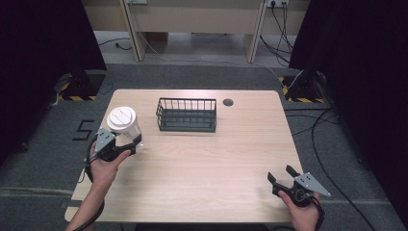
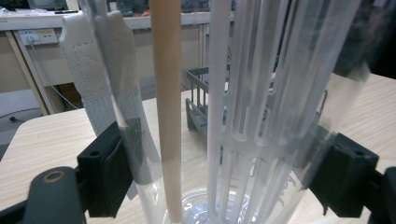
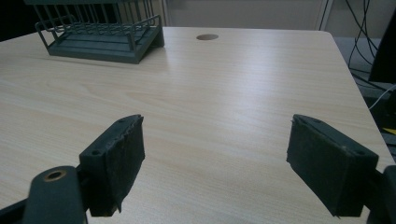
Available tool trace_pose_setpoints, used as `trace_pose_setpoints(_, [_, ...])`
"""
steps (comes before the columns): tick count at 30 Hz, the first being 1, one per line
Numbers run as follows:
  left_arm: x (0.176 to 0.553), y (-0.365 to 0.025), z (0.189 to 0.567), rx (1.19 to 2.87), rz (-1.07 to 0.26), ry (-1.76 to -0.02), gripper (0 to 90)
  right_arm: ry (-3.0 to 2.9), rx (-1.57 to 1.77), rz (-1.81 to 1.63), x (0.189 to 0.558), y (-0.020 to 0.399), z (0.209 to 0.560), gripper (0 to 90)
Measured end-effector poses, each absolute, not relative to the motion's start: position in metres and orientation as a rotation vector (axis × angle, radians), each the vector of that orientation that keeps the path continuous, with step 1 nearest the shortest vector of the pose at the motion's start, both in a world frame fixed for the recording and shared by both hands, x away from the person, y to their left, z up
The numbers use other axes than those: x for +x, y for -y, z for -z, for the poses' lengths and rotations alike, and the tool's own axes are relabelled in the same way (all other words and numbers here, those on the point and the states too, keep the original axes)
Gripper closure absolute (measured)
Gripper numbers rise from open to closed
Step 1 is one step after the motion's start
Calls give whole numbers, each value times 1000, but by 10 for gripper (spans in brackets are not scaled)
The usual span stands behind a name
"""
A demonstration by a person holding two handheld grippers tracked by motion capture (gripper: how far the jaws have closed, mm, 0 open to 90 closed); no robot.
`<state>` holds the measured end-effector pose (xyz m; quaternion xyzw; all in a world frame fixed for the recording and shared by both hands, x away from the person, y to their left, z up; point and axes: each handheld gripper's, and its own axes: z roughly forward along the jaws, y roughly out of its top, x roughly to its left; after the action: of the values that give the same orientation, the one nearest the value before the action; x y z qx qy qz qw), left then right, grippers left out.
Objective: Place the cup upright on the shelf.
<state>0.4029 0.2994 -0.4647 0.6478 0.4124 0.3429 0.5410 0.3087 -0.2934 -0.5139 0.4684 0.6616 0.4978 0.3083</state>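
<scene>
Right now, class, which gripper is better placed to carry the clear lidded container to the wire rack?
Left. The left gripper has its jaws around the clear container; the right gripper is open, far off.

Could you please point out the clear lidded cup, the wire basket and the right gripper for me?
clear cup (image 1: 121,119), high view, on its white lid.
wire basket (image 1: 186,126), high view, on its front wall.
right gripper (image 1: 282,173), high view, between its open fingertips.

Dark wire rack (image 1: 186,115) on the far middle of the light wood table (image 1: 207,163) — holds nothing. Round grommet hole (image 1: 228,102) just right of it, near the far edge. Cables (image 1: 327,139) — perhaps power leads — trail across grey floor beyond.
</scene>
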Motion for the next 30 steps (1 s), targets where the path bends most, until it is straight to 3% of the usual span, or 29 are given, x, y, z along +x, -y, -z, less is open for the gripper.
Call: trace_pose_setpoints(30, [426,-271,445,1540,-808,-936,180,-1751,1248,-1320,309,293,514,197])
